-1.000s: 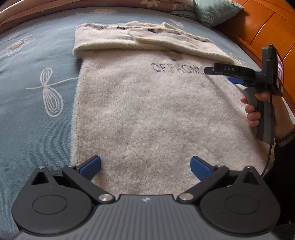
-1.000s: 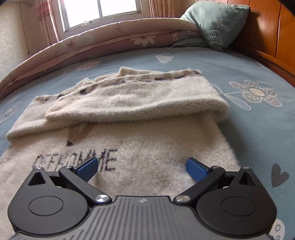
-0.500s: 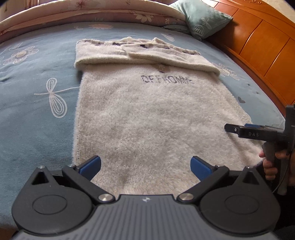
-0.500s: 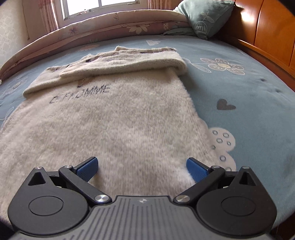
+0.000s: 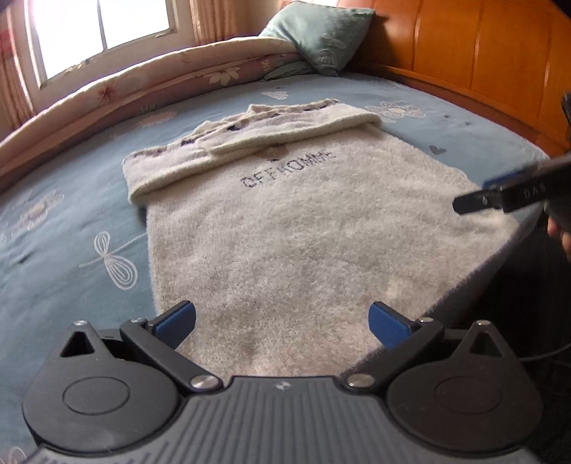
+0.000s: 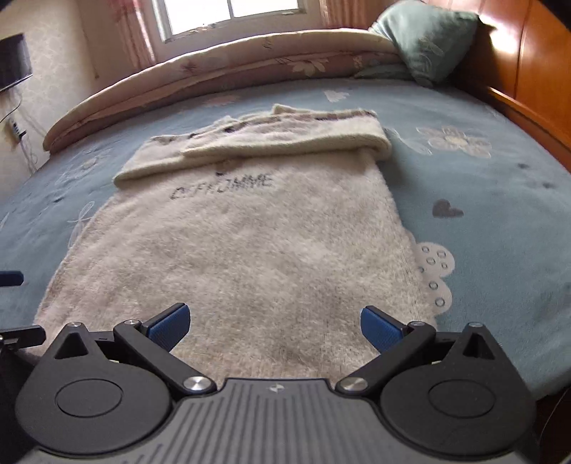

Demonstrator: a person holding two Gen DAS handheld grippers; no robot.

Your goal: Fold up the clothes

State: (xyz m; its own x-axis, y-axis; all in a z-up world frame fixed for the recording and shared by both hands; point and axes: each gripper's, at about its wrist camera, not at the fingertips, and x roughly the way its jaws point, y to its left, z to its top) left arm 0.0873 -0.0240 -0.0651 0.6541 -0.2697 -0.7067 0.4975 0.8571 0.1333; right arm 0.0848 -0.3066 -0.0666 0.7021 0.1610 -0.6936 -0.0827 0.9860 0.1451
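In the left wrist view, a window (image 5: pixel 100 32) fills the upper left, with a rolled quilt (image 5: pixel 150 85) running below it along the far edge of the bed (image 5: pixel 53 257). The sweater (image 5: pixel 285 228) lies flat across the middle of the frame on the blue bedsheet, its far end folded over into a thick band at upper centre, dark lettering just below the fold. The left tongs (image 5: pixel 282 319) sit at the bottom centre, released, blue pads spread wide over the sweater's near hem and holding nothing. A green pillow (image 5: pixel 321 35) leans against the wooden headboard (image 5: pixel 481 53) at the upper right. The right tongs (image 5: pixel 499 192) reach in from the right edge over the sweater's right side.

In the right wrist view, the left tongs' tip (image 6: pixel 10 278) pokes in at the left edge. The sweater (image 6: pixel 249 242) spreads through the centre, folded band at the top. The right tongs (image 6: pixel 274 326) at bottom centre are released too, pads wide apart above the near hem, gripping nothing. The pillow (image 6: pixel 424 39) sits upper right.
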